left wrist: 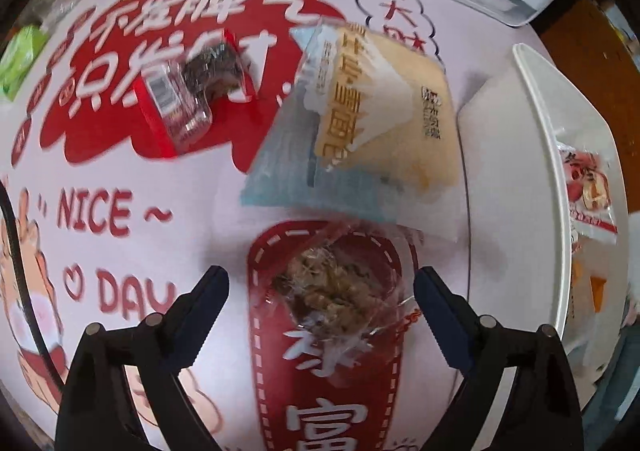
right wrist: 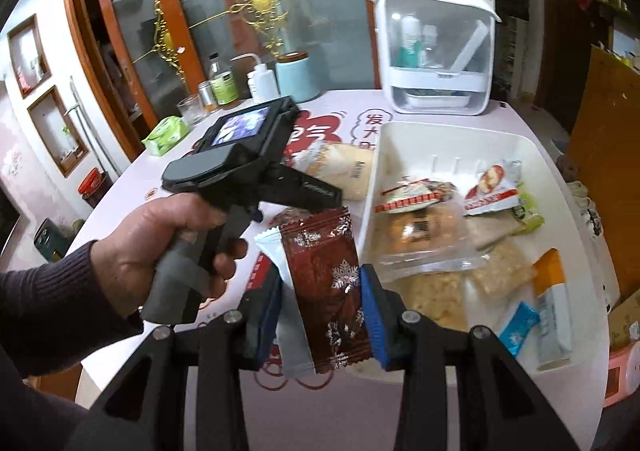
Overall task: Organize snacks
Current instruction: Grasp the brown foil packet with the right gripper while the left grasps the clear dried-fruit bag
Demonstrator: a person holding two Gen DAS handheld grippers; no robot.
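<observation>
My left gripper (left wrist: 320,279) points down at the printed tablecloth and is open. A clear-wrapped brown snack (left wrist: 336,287) lies between its fingers, with neither pad touching it. Beyond it lie a yellow bread packet (left wrist: 380,103) and a red packet with a clear tray of dark snack (left wrist: 188,91). My right gripper (right wrist: 320,307) is shut on a dark red snowflake packet (right wrist: 328,275), held above the table beside the white bin (right wrist: 452,131). The bin holds several wrapped snacks (right wrist: 488,187). A hand (right wrist: 160,235) grips the left tool's handle.
A white lidded organiser box (right wrist: 436,51) stands at the table's far side, with a teal canister (right wrist: 296,75), bottles (right wrist: 222,83) and a glass to its left. A green tissue pack (right wrist: 166,135) lies near the left edge. The bin's rim (left wrist: 536,131) runs along the right.
</observation>
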